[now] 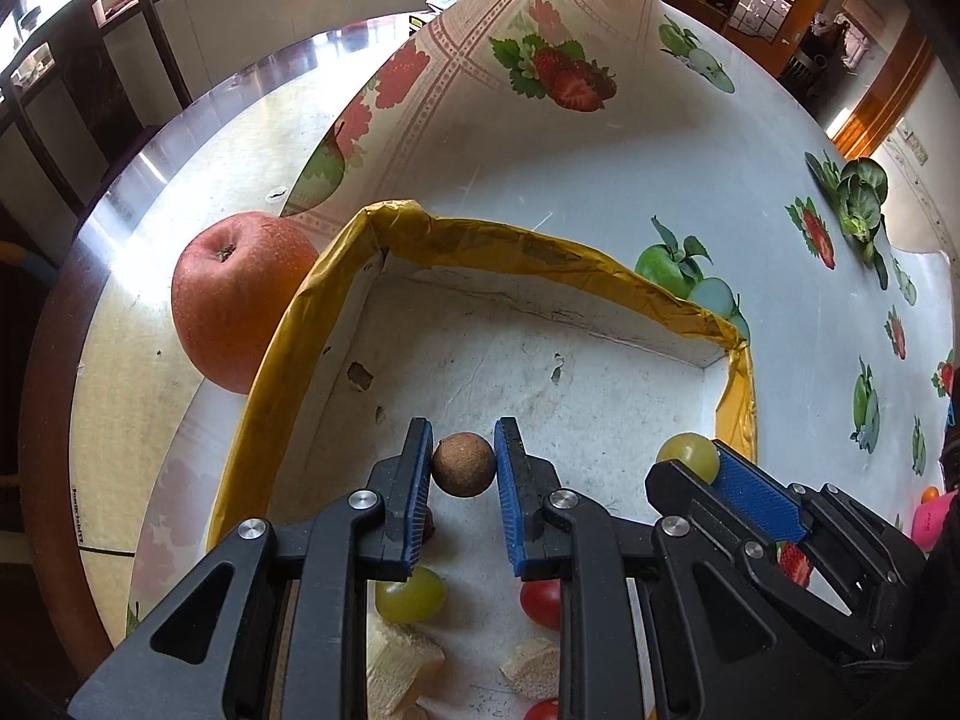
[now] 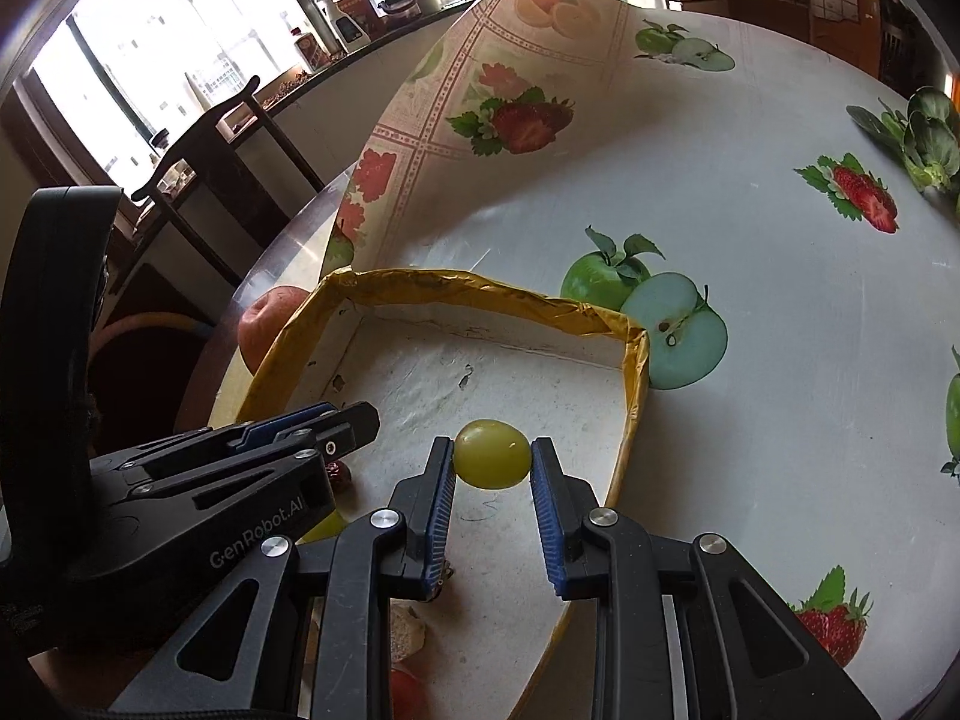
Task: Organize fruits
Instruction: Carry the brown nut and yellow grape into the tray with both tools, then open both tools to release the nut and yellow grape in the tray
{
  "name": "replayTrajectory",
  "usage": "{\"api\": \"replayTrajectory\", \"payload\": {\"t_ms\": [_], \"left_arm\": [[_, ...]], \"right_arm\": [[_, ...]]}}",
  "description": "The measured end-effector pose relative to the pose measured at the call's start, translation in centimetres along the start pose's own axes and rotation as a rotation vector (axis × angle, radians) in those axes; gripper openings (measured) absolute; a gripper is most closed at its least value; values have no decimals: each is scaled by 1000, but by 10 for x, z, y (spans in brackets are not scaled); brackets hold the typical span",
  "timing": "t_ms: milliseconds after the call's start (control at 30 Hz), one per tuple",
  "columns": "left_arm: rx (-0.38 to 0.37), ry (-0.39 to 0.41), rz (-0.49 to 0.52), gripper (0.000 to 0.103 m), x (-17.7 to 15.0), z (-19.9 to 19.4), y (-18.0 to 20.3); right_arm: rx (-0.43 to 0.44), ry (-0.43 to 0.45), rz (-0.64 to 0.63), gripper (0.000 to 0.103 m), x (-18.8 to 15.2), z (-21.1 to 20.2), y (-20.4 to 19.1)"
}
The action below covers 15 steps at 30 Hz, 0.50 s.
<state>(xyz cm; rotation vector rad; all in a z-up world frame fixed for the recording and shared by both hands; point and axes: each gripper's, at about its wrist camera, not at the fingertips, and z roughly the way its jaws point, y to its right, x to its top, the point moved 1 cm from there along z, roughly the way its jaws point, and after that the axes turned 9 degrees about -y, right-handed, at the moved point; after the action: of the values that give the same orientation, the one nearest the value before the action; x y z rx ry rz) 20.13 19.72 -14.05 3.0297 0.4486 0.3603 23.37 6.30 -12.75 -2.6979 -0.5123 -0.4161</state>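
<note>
My left gripper [image 1: 463, 468] is shut on a small brown round fruit [image 1: 463, 465] and holds it over a shallow white box with a yellow taped rim [image 1: 498, 234]. My right gripper [image 2: 491, 468] is shut on a green grape [image 2: 492, 453] over the same box [image 2: 456, 285]; it shows at the right of the left wrist view [image 1: 702, 462]. Under the left gripper lie another green grape [image 1: 414, 594], cherry tomatoes [image 1: 540, 603] and pale fruit pieces [image 1: 399, 666]. A big red apple [image 1: 240, 300] sits outside the box's left wall.
The box stands on a round table with a fruit-print cloth [image 1: 690, 150] whose far edge curls up [image 2: 480, 60]. A green vegetable [image 1: 861, 198] lies far right. A dark wooden chair [image 2: 222, 138] stands beyond the table. A pink object [image 1: 933, 519] sits at the right edge.
</note>
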Motion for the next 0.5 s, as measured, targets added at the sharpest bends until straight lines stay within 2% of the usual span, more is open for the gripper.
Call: {"api": "replayTrajectory", "payload": {"t_ms": [133,400,433,500], "left_arm": [[14,-25,1,18,2,13,-2],[56,-18,-1,20,4,15,-3],[60,-20,-1,23,3,15,-3],[83,-22,-7,57,5,15,-2]], "right_arm": [[-8,-22,-11,26,-1,13,2],[-36,-23,-51,27,-1,15,-2],[-43,-25,-58,27,-1,15,-3],[-34,-30,-70,33,0,16,-7]]}}
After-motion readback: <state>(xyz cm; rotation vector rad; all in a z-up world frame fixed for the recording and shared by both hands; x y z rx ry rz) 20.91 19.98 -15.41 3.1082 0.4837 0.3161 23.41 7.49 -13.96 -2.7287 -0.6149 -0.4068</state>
